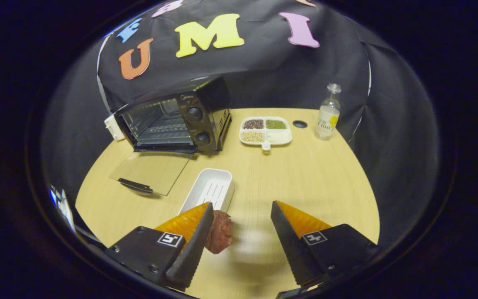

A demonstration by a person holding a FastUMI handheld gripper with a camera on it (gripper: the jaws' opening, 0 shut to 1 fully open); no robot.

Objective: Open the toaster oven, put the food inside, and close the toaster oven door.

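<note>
Tool fingers apart, brown food against left finger, Midea toaster oven door open

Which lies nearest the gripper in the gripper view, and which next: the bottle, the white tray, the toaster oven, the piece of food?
The gripper is open.
1. Piece of food: between the fingers, against the left one.
2. White tray: just ahead of the left fingertip.
3. Toaster oven: beyond, to the left, door down.
4. Bottle: far right, by the wall.

On the table, the toaster oven stands left of the divided dish and bottle, its door lying before it, beside the tray.
</note>
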